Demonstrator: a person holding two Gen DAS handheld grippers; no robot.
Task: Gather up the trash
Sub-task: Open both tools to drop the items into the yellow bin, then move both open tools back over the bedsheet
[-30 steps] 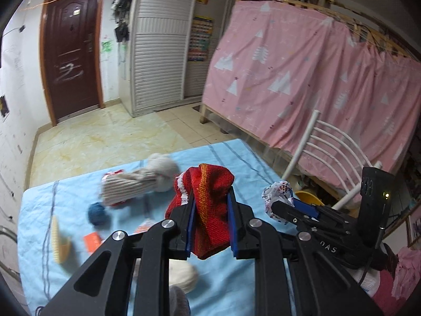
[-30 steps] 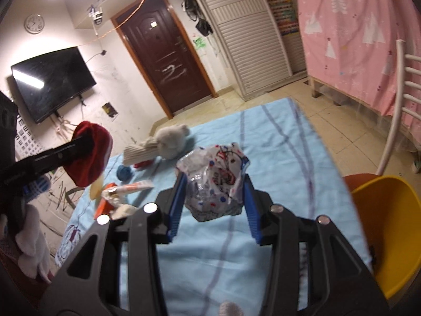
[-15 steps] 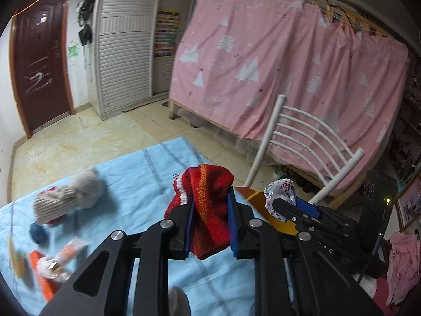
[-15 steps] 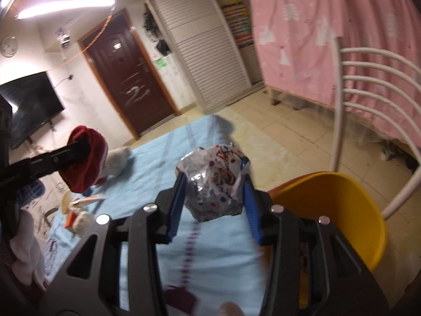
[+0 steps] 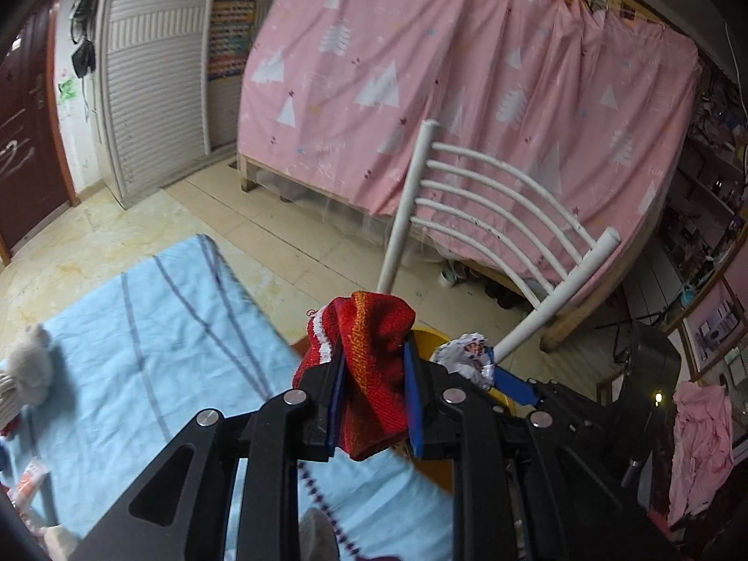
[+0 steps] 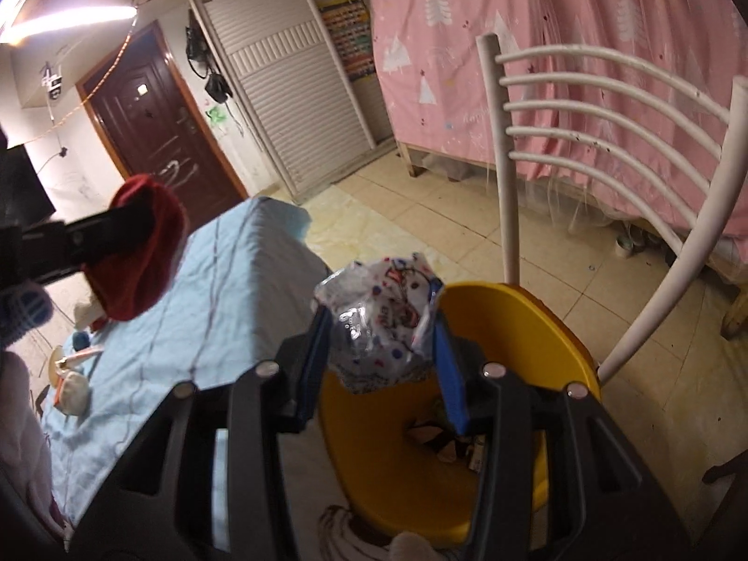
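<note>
My left gripper [image 5: 374, 374] is shut on a red knitted sock [image 5: 369, 364] and holds it in the air over the right edge of the blue tablecloth [image 5: 154, 327]. My right gripper [image 6: 381, 327] is shut on a crumpled white printed plastic wrapper [image 6: 378, 322] and holds it above the yellow bin [image 6: 528, 327], which has some trash at its bottom. The wrapper [image 5: 465, 357] and the right gripper also show in the left wrist view, to the right of the sock. The sock also shows in the right wrist view [image 6: 140, 262], at left.
A white chair [image 6: 607, 140] stands right behind the bin. A pink curtain [image 5: 467, 93] hangs behind it. Small items lie on the cloth's far left: a beige knit piece [image 5: 23, 374], a tube and a round pad [image 6: 72, 388]. Tiled floor lies beyond the table.
Both grippers have swung right, away from the table's middle and toward the chair, each still holding its item. The right gripper with the wrapper now hangs over the yellow bin.
</note>
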